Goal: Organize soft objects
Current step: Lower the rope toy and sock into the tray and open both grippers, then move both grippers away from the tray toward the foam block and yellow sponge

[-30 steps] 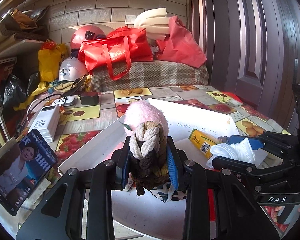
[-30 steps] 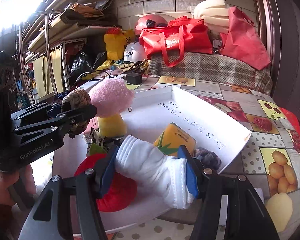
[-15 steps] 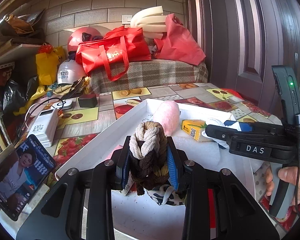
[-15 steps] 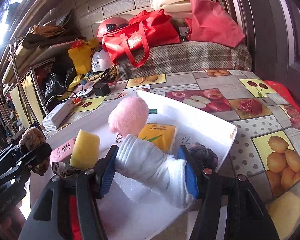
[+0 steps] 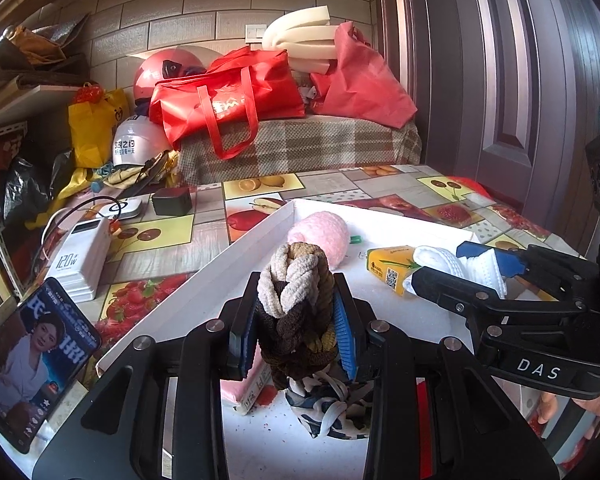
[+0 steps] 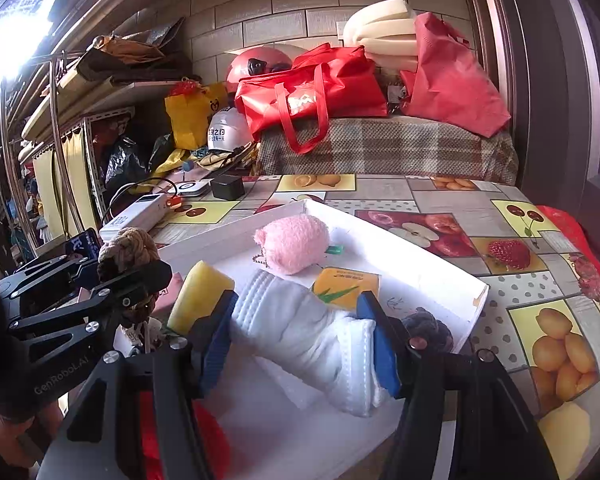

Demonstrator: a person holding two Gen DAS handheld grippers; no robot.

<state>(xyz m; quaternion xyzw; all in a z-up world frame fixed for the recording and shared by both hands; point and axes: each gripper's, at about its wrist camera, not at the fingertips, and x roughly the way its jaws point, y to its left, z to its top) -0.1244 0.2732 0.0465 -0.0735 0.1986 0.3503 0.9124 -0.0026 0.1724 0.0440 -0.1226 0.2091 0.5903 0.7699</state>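
My left gripper (image 5: 296, 320) is shut on a braided brown-and-beige knot (image 5: 296, 292), held above the white tray (image 5: 204, 276); it also shows in the right wrist view (image 6: 128, 248). My right gripper (image 6: 300, 332) is shut on a white rolled sock (image 6: 300, 328), held over the tray (image 6: 440, 276), and shows in the left wrist view (image 5: 460, 264). In the tray lie a pink fluffy ball (image 6: 296, 240), a yellow sponge (image 6: 196, 296), a yellow packet (image 6: 348, 284), a dark knitted piece (image 6: 428, 324) and a red object (image 6: 212, 440).
The tray sits on a fruit-patterned tablecloth (image 6: 512, 248). A phone (image 5: 32, 364), a white power bank (image 5: 80, 260) and a black charger (image 5: 172, 202) lie left of the tray. Red bags (image 5: 228, 100) and helmets (image 5: 136, 144) are piled behind.
The right gripper with the sock has drawn back toward the tray's near right side. The pink ball now lies on its side in the tray. The left gripper keeps holding the knot.
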